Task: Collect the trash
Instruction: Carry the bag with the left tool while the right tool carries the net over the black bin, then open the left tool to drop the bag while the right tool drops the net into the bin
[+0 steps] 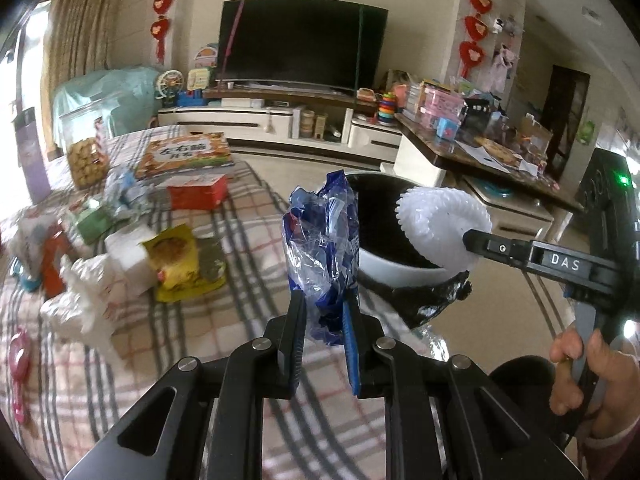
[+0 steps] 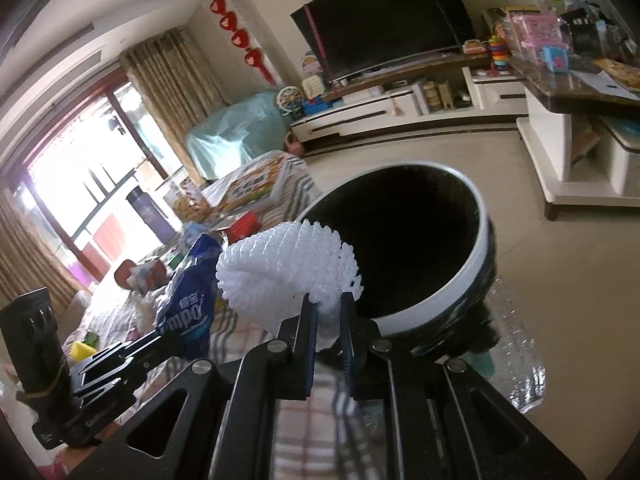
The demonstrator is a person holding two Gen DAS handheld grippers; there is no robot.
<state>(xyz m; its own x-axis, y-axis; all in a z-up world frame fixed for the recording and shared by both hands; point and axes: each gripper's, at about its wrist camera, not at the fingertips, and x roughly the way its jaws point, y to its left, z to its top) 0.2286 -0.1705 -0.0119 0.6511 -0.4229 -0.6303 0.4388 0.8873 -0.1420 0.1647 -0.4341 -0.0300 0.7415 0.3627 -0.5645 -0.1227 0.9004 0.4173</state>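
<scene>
My left gripper (image 1: 325, 300) is shut on a crumpled blue plastic wrapper (image 1: 320, 236) that stands up between its fingers, just left of the bin. A white bin with a black liner (image 1: 384, 268) sits beside the plaid-covered surface. My right gripper (image 2: 329, 304) is shut on a white foam fruit net (image 2: 288, 272), held at the bin's near rim (image 2: 460, 284). In the left wrist view the right gripper (image 1: 468, 240) reaches in from the right with the foam net (image 1: 436, 224) over the bin's mouth. The right wrist view shows the left gripper (image 2: 168, 340) with the blue wrapper (image 2: 192, 300) at lower left.
Loose trash lies on the plaid cloth (image 1: 248, 224): a yellow snack packet (image 1: 176, 260), white tissue packs (image 1: 116, 276), a red box (image 1: 196, 192), a green packet (image 1: 94, 220). A large game box (image 1: 184, 154) and a snack jar (image 1: 86, 152) stand further back. A cluttered coffee table (image 1: 480, 148) is at right.
</scene>
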